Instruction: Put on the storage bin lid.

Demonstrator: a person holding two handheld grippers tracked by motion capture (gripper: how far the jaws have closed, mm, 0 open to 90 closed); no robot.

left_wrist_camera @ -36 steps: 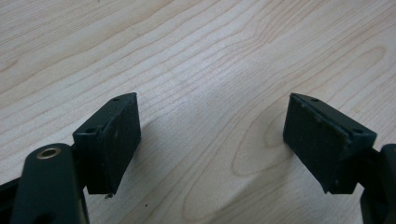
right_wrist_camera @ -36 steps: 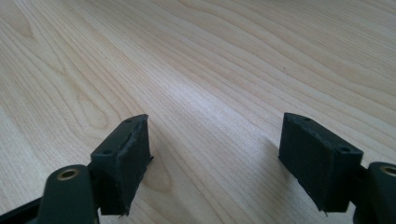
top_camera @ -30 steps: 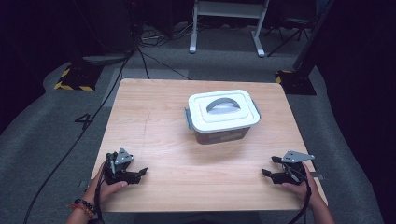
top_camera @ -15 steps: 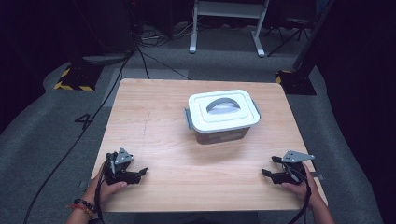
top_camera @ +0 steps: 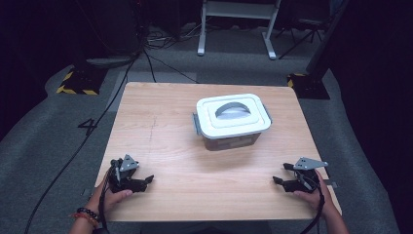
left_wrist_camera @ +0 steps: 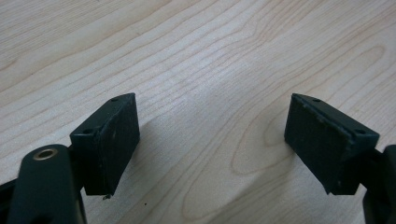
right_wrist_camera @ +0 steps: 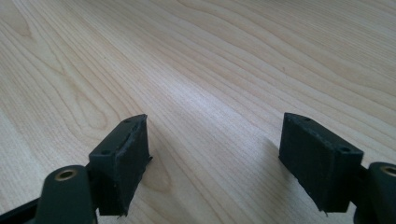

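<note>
A white lidded box (top_camera: 232, 118) with a grey handle on its lid and grey side clasps stands on the wooden table (top_camera: 165, 141), right of centre toward the back. My left gripper (top_camera: 146, 180) rests on the table near the front left corner, held by a hand, jaws pointing right. In the left gripper view the left gripper (left_wrist_camera: 212, 140) stands open with bare wood between its pads. My right gripper (top_camera: 278, 179) rests near the front right corner, jaws pointing left. In the right gripper view the right gripper (right_wrist_camera: 215, 154) is open too, nothing between its pads.
Dark grey carpet surrounds the table. Cables (top_camera: 73, 156) run over the floor at the left. A white metal frame (top_camera: 236, 24) stands behind the table, and yellow-black striped feet (top_camera: 73, 90) sit at the back left.
</note>
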